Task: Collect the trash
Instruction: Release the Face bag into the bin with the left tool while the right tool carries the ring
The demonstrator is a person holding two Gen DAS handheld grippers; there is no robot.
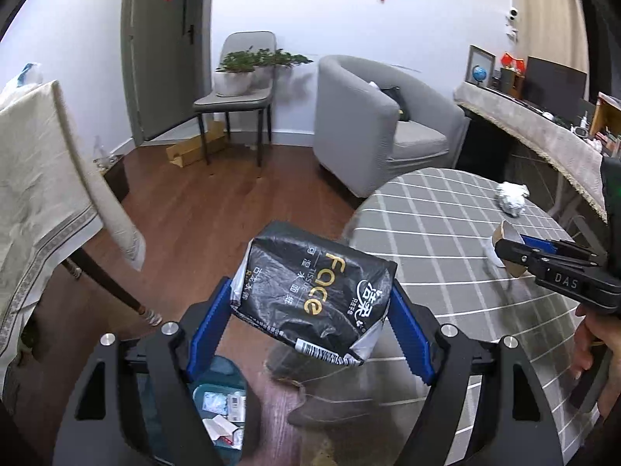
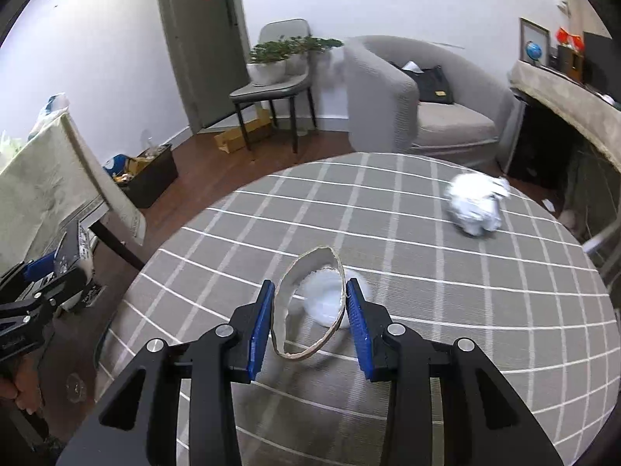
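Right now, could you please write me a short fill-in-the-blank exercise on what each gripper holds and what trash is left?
1. The left gripper holds a black ____ pack.
2. The right gripper squeezes a ____ ring.
3. The crumpled paper lies on the ____ tablecloth.
4. Below the pack stands a ____ with trash in it.

Missing words: tissue; cardboard; checked; bin

A home living room: grey armchair (image 1: 372, 124), potted plant (image 1: 240, 68) on a chair, cloth-covered round table (image 2: 388, 233).
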